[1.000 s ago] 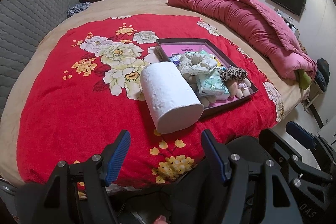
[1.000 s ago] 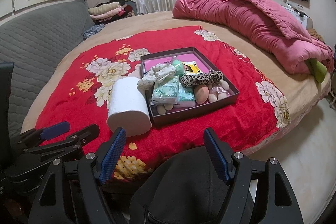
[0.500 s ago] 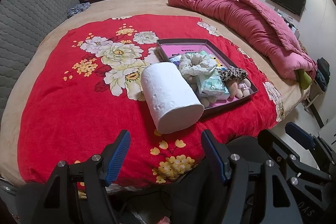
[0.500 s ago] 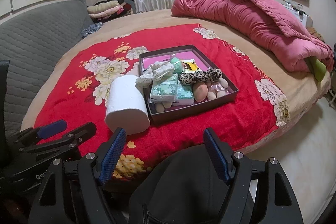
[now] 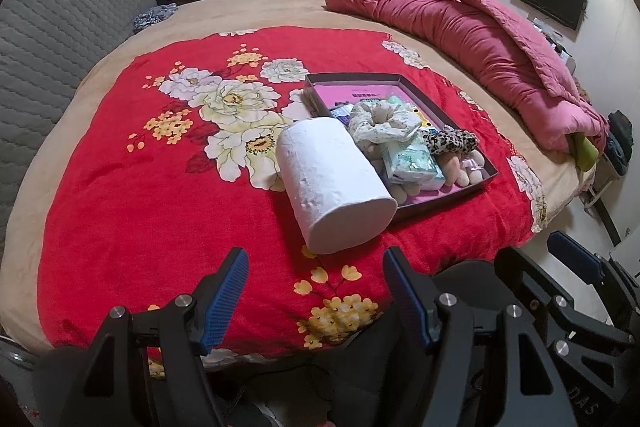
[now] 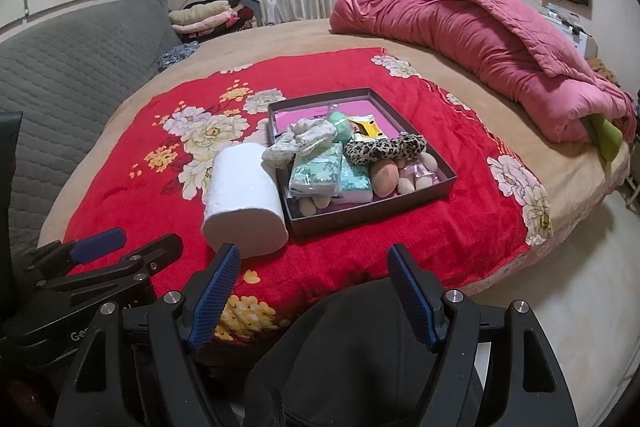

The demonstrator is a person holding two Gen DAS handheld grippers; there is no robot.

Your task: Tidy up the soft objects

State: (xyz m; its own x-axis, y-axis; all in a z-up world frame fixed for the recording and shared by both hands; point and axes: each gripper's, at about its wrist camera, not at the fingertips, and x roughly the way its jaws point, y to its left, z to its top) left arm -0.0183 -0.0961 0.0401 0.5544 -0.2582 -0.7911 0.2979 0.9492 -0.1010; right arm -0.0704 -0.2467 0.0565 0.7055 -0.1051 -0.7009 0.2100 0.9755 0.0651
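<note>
Meanwhile, little changed over the last second: left gripper [image 5: 316,291] hung spread and empty, paper roll [image 5: 334,183] lay on the red blanket [image 5: 120,187] touching the box [image 6: 416,197] of soft items, right gripper [image 6: 314,287] likewise spread; organizing stage undetermined

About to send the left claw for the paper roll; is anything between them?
Nothing visible. Only bare red blanket lies between the open left claw and the near end of the paper roll. The tray sits beside the roll, to its right, off that path.
</note>
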